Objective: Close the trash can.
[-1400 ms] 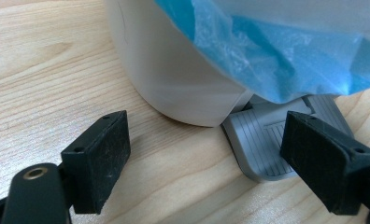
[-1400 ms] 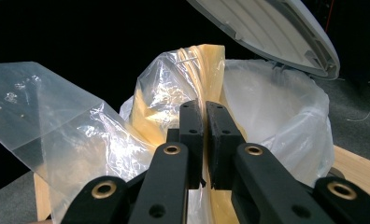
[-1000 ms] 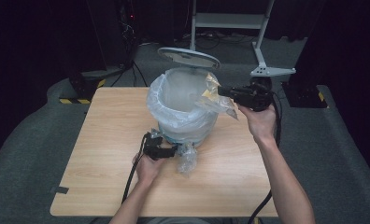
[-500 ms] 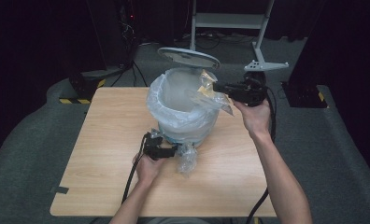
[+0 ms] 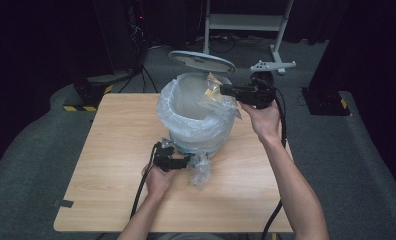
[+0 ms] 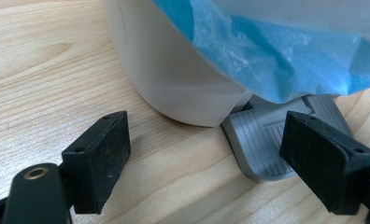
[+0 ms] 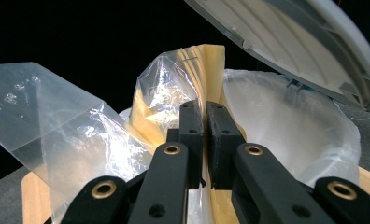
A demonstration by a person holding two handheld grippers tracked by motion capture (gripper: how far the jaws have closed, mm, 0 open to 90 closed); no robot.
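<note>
Plastic, clear and thin, lines the white pedal bin that stands near the far edge of the wooden table. That liner is folded out over the rim and puffs around it; from the high view the inside looks pale and I can make out no loose contents at the bottom. The bin's lid stands raised behind the opening. In my left gripper view the liner reads blue where it hangs over the bin's curved white wall, and the grey ribbed pedal sticks out at the base onto the wood.

My right gripper is at the bin's right rim, over the opening. Its jaws are closed tight on a crumpled clear bag with yellowish material inside it; the bag fans upward past my pads, and a flat clear flap of it spreads to the left in my right gripper view. The bag hangs just above the liner's edge, under the raised lid.

My left gripper rests low at the bin's near side, jaws wide apart and gripping nothing, with the pedal just ahead of one pad. A small clump of clear film lies on the table just beside it.
</note>
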